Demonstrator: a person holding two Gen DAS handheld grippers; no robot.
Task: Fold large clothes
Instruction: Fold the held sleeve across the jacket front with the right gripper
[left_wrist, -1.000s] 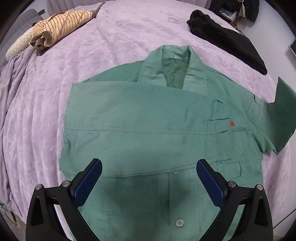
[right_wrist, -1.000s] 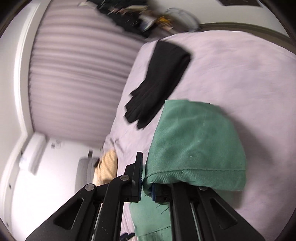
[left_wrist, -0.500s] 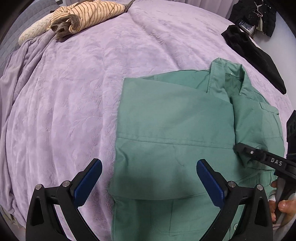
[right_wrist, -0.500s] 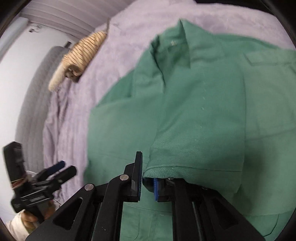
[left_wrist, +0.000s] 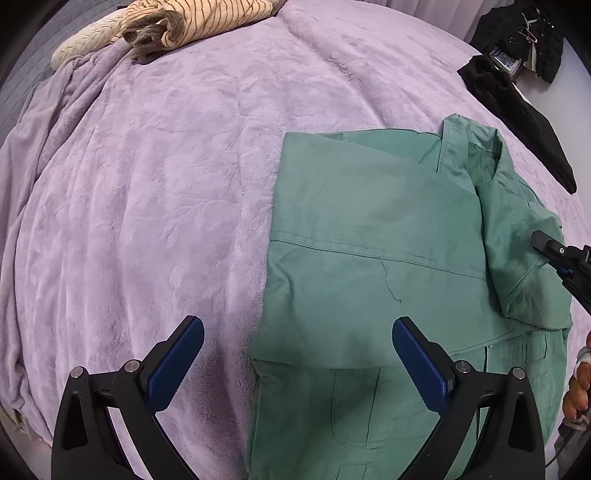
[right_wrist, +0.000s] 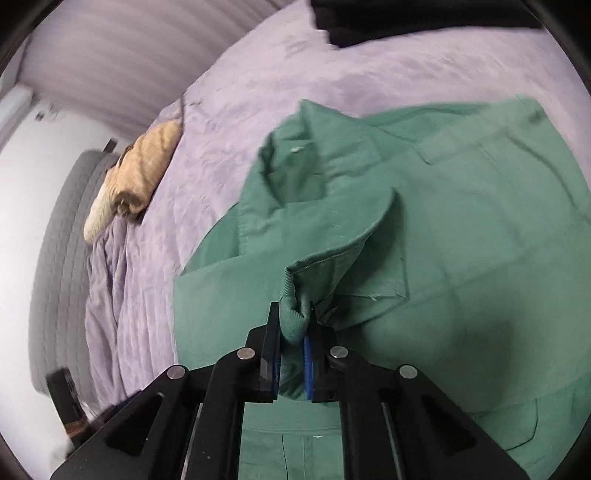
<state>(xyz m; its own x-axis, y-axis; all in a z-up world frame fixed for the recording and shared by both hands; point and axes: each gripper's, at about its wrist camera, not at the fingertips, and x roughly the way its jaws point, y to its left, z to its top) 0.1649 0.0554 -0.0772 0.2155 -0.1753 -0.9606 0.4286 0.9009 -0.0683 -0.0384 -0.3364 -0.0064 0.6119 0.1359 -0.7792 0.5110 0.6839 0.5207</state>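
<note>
A large green shirt (left_wrist: 376, 251) lies front up on the lilac bedspread (left_wrist: 166, 184), its left sleeve folded across the chest. My left gripper (left_wrist: 295, 354) is open and empty, hovering above the shirt's left edge. My right gripper (right_wrist: 291, 332) is shut on the cuff of the right sleeve (right_wrist: 332, 254) and holds it over the shirt's chest. The right gripper also shows at the right edge of the left wrist view (left_wrist: 554, 254).
A striped beige garment (left_wrist: 177, 22) lies bundled at the far left of the bed; it also shows in the right wrist view (right_wrist: 136, 170). A black garment (left_wrist: 517, 110) lies at the far right edge. Dark clothes (left_wrist: 524, 33) hang beyond the bed.
My right gripper has carried the right sleeve from out beyond the bed inward over the shirt's chest. My left gripper has drifted left, so the shirt now sits right of centre.
</note>
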